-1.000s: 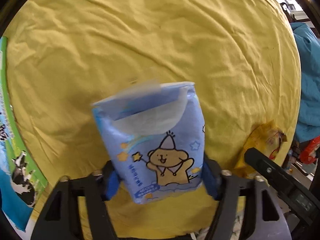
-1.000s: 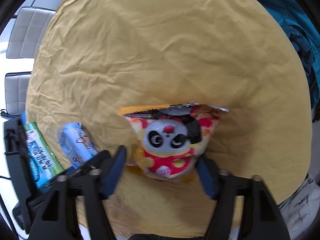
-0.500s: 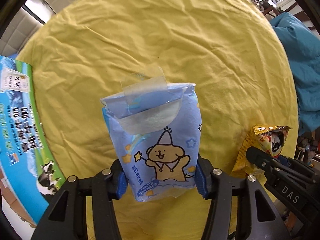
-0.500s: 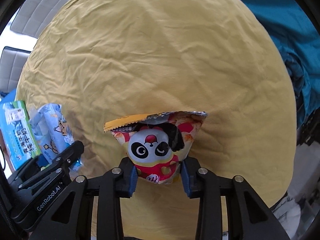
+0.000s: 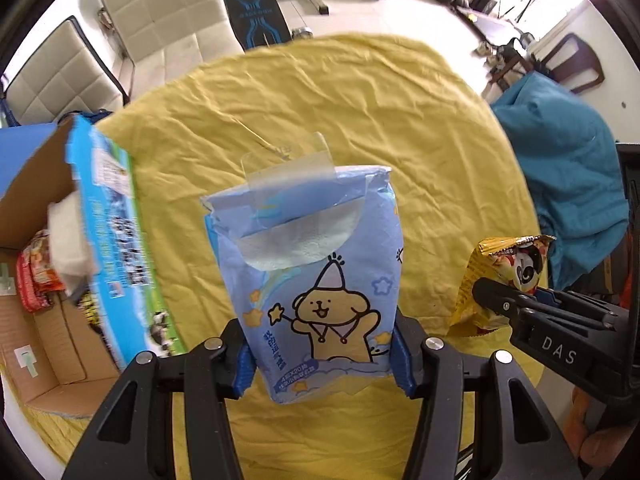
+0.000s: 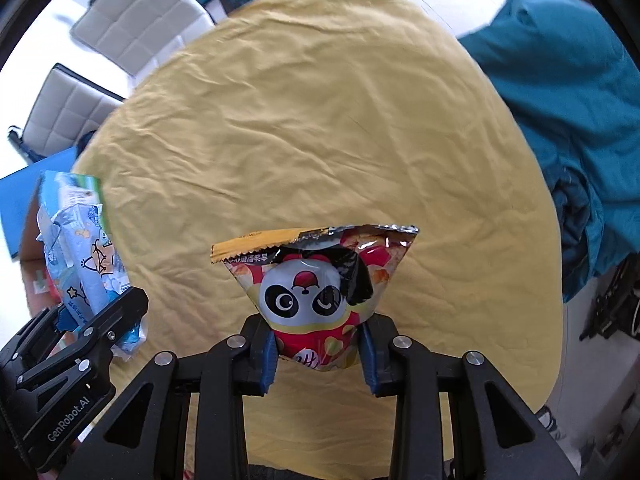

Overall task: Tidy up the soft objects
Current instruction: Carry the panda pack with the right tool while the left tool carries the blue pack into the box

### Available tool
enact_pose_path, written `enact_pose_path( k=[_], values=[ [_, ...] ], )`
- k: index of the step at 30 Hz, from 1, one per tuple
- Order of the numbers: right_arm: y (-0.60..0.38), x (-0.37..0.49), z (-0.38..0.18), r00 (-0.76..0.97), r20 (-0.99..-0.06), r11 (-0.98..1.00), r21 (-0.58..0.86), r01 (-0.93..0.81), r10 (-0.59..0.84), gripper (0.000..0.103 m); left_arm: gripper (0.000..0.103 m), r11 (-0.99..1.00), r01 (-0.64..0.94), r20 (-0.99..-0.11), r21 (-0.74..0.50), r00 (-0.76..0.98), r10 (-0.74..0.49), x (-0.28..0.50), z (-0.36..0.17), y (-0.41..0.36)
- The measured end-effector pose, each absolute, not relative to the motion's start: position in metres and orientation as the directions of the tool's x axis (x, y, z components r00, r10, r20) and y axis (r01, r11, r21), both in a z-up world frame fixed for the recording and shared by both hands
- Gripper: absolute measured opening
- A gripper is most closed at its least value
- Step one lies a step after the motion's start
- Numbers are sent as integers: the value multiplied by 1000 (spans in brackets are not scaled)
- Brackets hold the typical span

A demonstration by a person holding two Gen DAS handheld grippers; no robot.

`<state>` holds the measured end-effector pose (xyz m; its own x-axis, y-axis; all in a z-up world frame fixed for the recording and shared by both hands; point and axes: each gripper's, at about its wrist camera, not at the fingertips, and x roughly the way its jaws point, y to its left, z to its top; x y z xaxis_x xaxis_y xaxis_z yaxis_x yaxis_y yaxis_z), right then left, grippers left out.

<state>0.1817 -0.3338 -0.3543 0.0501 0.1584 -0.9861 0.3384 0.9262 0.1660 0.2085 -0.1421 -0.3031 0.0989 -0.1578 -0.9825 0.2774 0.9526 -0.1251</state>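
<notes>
My left gripper point(image 5: 320, 354) is shut on a blue tissue pack point(image 5: 316, 276) with a cartoon bear, held upright above the yellow-clothed table point(image 5: 360, 112). My right gripper point(image 6: 318, 354) is shut on a panda snack bag point(image 6: 316, 284), also held above the cloth. In the left wrist view the panda bag point(image 5: 504, 276) and the right gripper point(image 5: 516, 300) show at the right. In the right wrist view the tissue pack point(image 6: 86, 264) and the left gripper point(image 6: 96, 320) show at the left.
An open cardboard box point(image 5: 44, 264) with a blue-green printed flap point(image 5: 120, 248) stands at the table's left and holds a red packet point(image 5: 34, 276) and something white point(image 5: 66, 248). A teal cloth point(image 5: 568, 176) lies at the right. White chairs point(image 5: 160, 12) stand beyond the table.
Both grippers have risen and tilted up with their packs. The room, chairs and the inside of the box have come into view.
</notes>
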Motion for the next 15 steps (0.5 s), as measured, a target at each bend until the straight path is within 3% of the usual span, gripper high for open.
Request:
enact_pose_path(
  k=[15],
  values=[
    [-217, 199, -244, 200, -946, 955, 279, 101, 255, 35, 51, 972, 133, -949, -194, 225, -220, 207, -226, -3]
  ],
)
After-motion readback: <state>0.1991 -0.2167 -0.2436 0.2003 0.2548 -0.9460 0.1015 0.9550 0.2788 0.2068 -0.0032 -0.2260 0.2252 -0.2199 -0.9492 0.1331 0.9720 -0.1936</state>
